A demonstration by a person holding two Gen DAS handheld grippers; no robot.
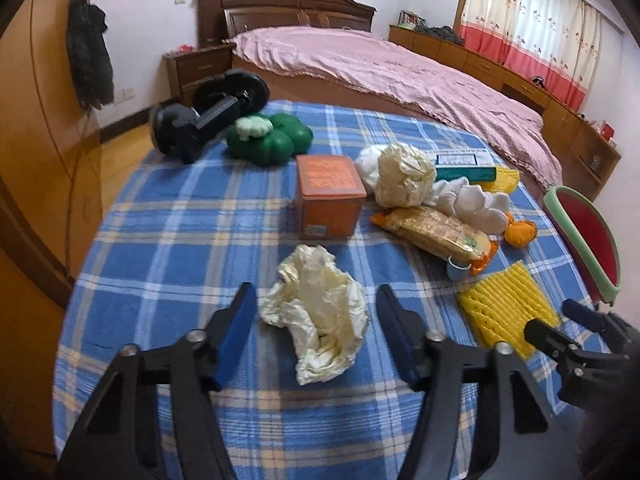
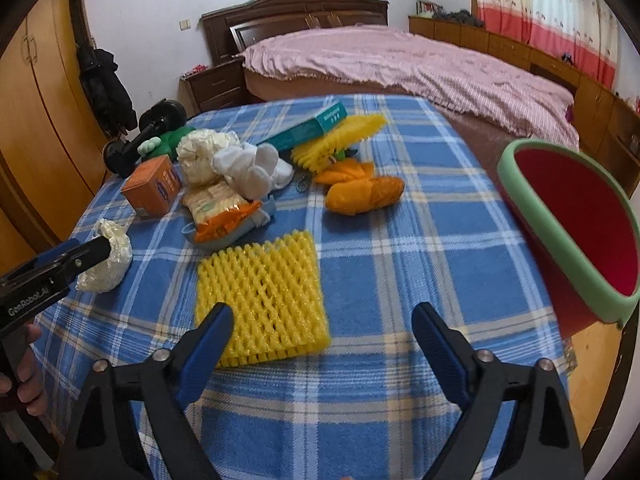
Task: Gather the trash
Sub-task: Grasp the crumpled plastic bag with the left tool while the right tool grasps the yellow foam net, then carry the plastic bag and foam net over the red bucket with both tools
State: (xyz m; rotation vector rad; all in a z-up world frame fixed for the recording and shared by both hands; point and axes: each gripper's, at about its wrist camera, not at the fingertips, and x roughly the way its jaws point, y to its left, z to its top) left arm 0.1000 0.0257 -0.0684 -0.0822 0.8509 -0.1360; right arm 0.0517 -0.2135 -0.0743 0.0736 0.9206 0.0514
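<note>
Trash lies scattered over the blue plaid cloth (image 1: 168,240) in front of me. My left gripper (image 1: 316,320) is spread wide with a crumpled cream plastic bag (image 1: 318,316) lying between its fingers, neither pad touching it as far as I can see. My right gripper (image 2: 322,340) is also wide open and holds nothing; its left finger (image 2: 208,344) overlaps the near corner of a yellow foam net (image 2: 262,296) that lies flat on the cloth, though I cannot tell whether it touches. Beyond the bag stands an orange box (image 1: 330,196), and beside it a heap: a second crumpled bag (image 1: 404,180), white socks (image 1: 472,200), a packet of crackers (image 1: 436,232) and a teal carton (image 1: 464,164). A green toy (image 1: 272,138) sits at the far left by a black clamp (image 1: 208,120). The red bin with a green rim (image 2: 576,224) stands off the table's right edge, well apart from both pieces.
</note>
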